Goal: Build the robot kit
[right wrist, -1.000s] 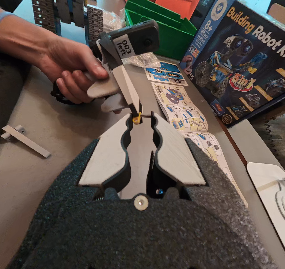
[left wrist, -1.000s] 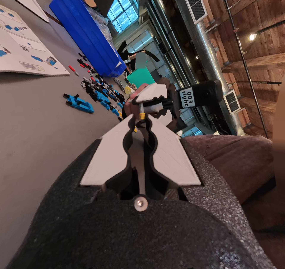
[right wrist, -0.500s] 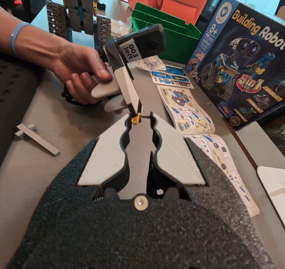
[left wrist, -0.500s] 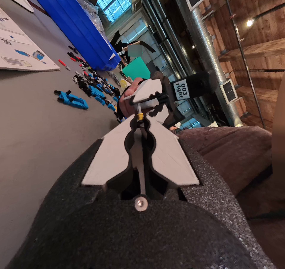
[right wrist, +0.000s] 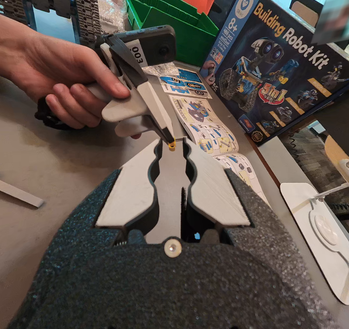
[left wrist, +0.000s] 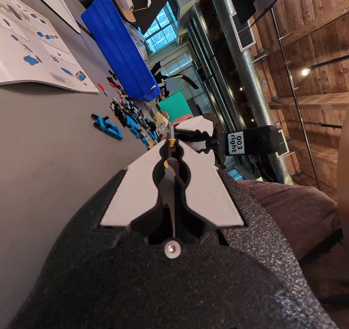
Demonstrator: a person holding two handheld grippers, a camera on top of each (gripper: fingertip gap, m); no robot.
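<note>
The left wrist view sat close behind its own fingers, rolled sideways so the grey table (left wrist: 47,150) stood at its left, facing the blue bin (left wrist: 117,50) and ceiling; the right wrist view looked down over its fingers toward the same table (right wrist: 47,159), facing the green bin (right wrist: 170,23); both shared the yellow piece (left wrist: 172,143) (right wrist: 172,144) between them.

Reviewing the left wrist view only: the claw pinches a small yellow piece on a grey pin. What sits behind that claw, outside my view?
Observer: A bare hand grips the handle of the left claw that pinches the yellow piece.
Operator: And what is on the table past that hand?
Observer: A green bin stands at the far side of the grey table, next to a robot kit box.
</note>
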